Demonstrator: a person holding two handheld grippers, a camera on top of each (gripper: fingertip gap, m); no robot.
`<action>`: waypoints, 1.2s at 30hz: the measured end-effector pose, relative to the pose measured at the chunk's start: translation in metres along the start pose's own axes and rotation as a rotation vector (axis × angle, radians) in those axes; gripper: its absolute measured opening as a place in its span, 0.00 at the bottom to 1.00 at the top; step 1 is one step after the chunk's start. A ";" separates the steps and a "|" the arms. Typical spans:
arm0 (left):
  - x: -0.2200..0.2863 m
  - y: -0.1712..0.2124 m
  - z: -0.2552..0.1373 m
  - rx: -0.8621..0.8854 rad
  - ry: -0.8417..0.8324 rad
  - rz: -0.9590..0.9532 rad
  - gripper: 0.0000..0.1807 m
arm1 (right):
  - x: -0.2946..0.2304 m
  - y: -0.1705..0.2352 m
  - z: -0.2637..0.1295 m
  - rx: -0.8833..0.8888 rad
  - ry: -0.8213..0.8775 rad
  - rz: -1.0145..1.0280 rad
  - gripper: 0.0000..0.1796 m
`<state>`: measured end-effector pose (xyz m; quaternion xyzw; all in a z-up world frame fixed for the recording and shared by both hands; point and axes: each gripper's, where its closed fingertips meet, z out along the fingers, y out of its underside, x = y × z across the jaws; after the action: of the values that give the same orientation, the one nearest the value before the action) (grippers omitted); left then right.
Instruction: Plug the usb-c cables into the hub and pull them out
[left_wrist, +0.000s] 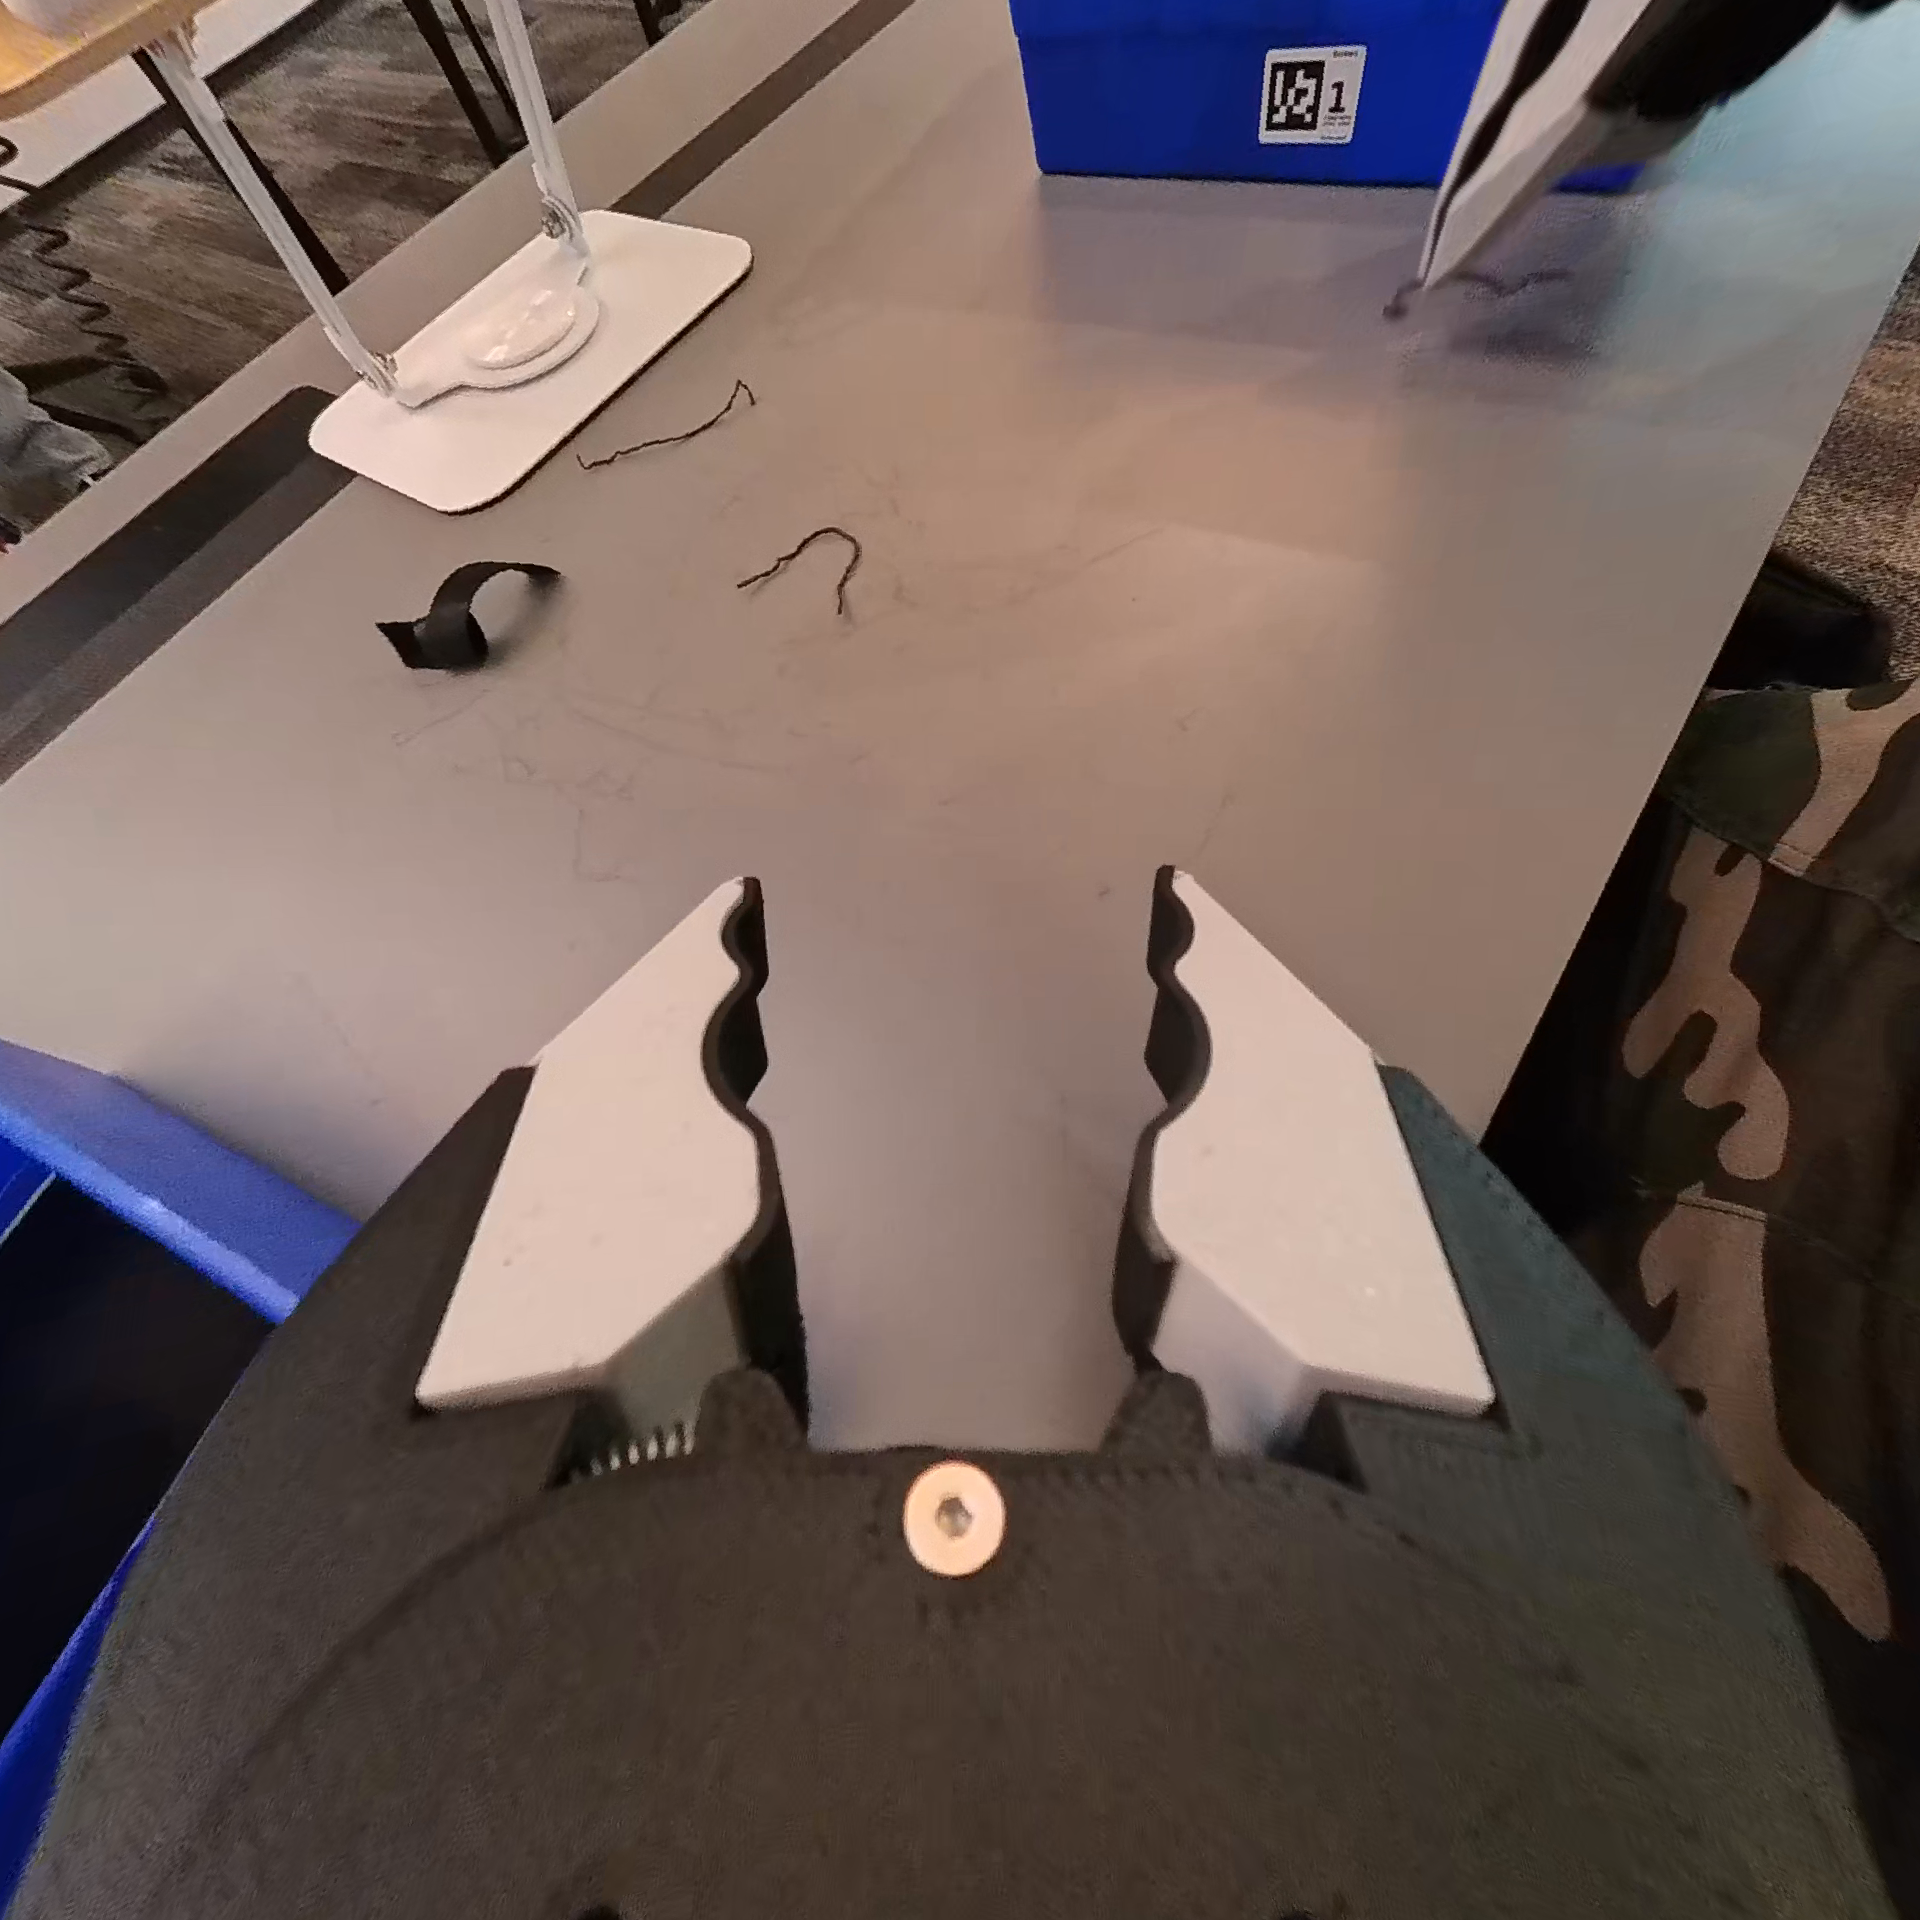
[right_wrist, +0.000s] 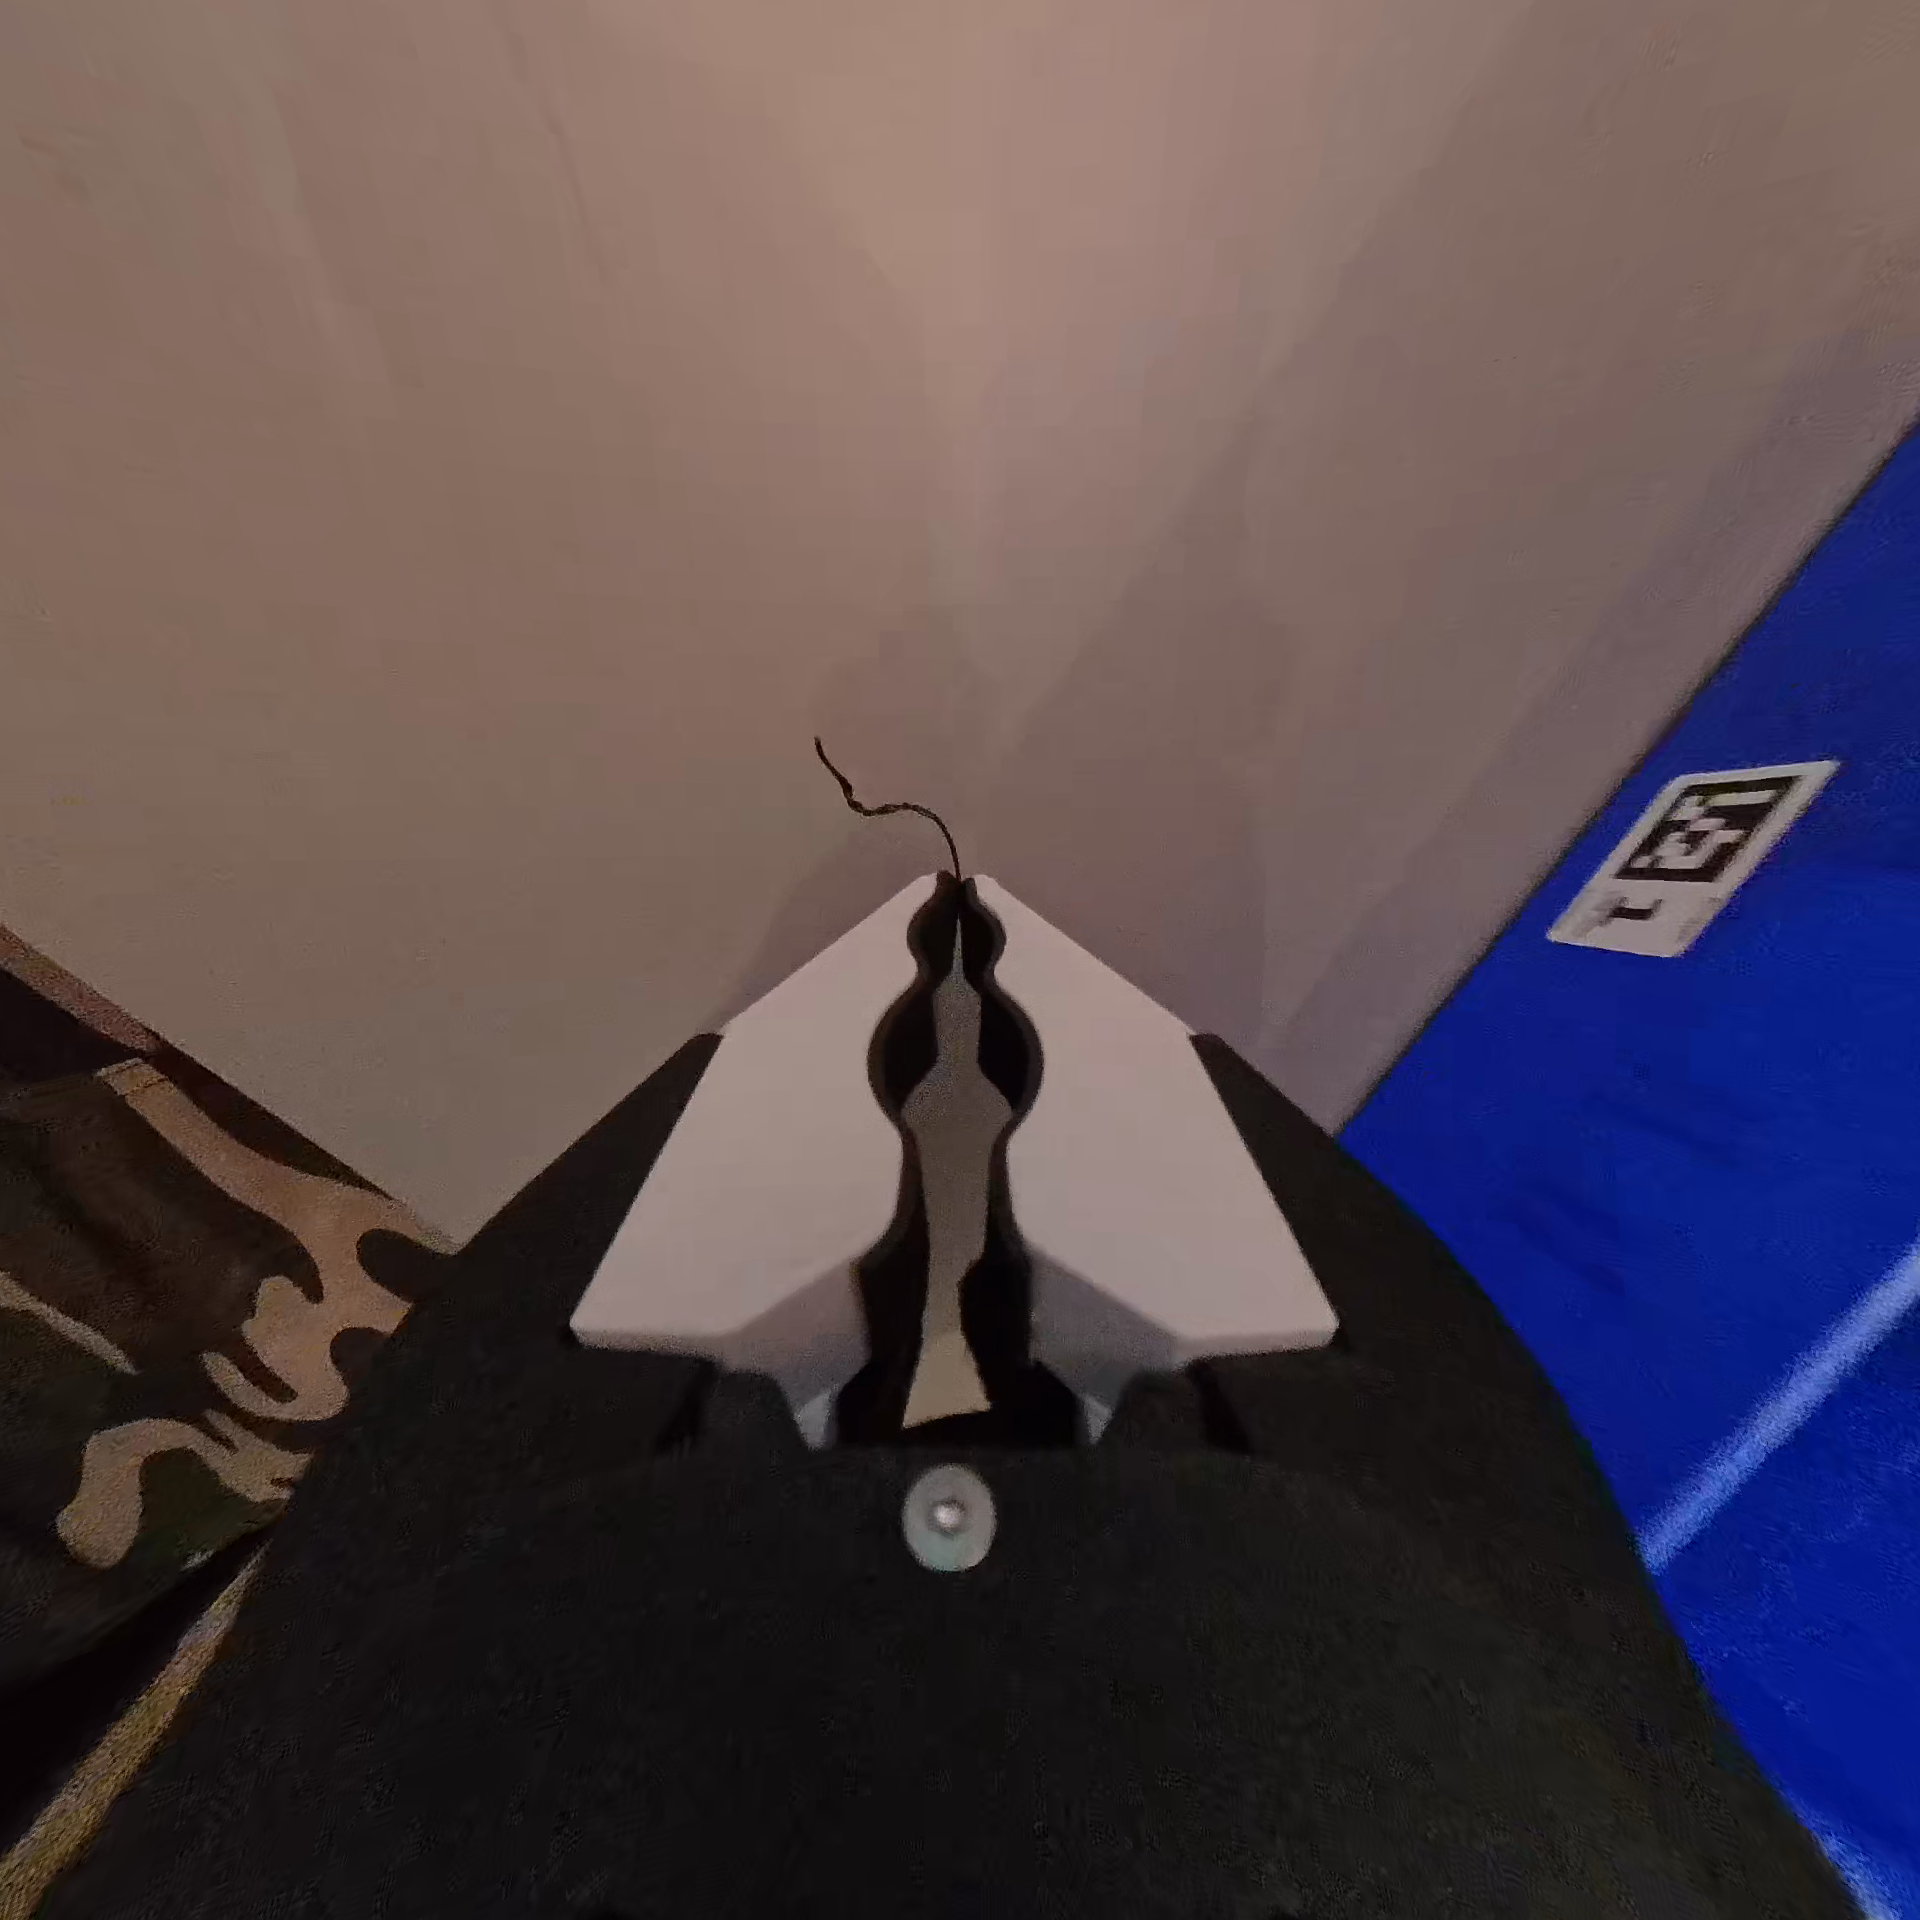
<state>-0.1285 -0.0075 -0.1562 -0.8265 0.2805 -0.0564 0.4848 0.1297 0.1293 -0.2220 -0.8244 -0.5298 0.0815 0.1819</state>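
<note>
No USB-C cable or hub shows in either view. My left gripper (left_wrist: 956, 883) is open and empty, hovering over the bare grey table (left_wrist: 1039, 675). My right gripper (right_wrist: 956, 883) is shut, its tips pinching the end of a thin dark thread (right_wrist: 873, 805) that curls away over the table (right_wrist: 623, 416). In the left wrist view the right gripper (left_wrist: 1439, 275) points down at the far right of the table, with the thread (left_wrist: 1496, 286) at its tips.
Two more loose threads (left_wrist: 665, 442) (left_wrist: 810, 566) and a black strap loop (left_wrist: 457, 623) lie at the left. A white stand base (left_wrist: 540, 353) is behind them. Blue bins stand at the back (left_wrist: 1195, 94), near left (left_wrist: 125, 1174) and right (right_wrist: 1662, 1195). Camouflage clothing (left_wrist: 1766, 1039) is beside the table. The gap from one gripper's tips to the other's is roughly 30 cm.
</note>
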 end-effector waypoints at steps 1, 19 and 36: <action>-0.001 -0.001 -0.001 0.003 -0.003 -0.002 0.40 | 0.003 -0.007 -0.012 0.034 0.024 -0.007 0.00; 0.000 0.005 0.006 -0.026 -0.002 -0.011 0.40 | 0.115 -0.021 -0.129 0.227 0.476 0.036 0.11; -0.001 0.010 0.005 -0.027 0.018 -0.024 0.40 | -0.020 -0.215 0.082 0.238 -0.137 -0.209 0.15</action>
<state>-0.1314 -0.0068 -0.1670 -0.8358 0.2759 -0.0658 0.4701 -0.0871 0.2094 -0.2154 -0.7299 -0.6104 0.1806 0.2492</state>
